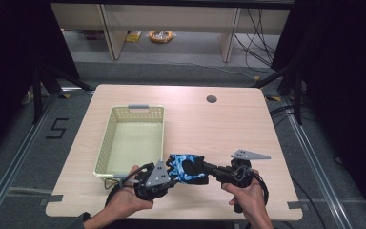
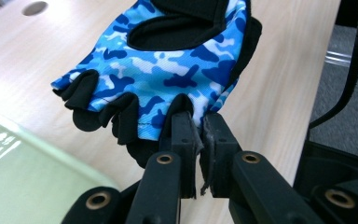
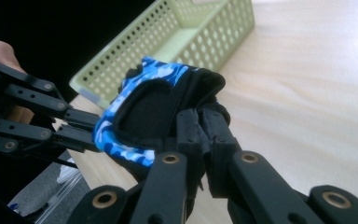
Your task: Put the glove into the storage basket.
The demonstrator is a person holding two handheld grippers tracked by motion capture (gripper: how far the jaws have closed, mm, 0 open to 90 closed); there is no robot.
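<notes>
A blue camouflage fingerless glove (image 1: 187, 169) with black trim hangs above the table's near edge, stretched between both grippers. My left gripper (image 1: 167, 172) is shut on the glove's finger end; in the left gripper view the glove (image 2: 168, 60) spreads out past the pinching pads (image 2: 186, 133). My right gripper (image 1: 208, 170) is shut on the black cuff end. In the right gripper view the glove (image 3: 154, 107) sits at the jaws' tips, and the left gripper's black linkage (image 3: 32, 116) reaches in from the left.
A pale green perforated basket (image 1: 110, 130) stands on the wooden table (image 1: 228, 124) left of centre, just beyond the left hand. A round cable hole (image 1: 211, 99) lies at the far right. Dark frame legs flank the table.
</notes>
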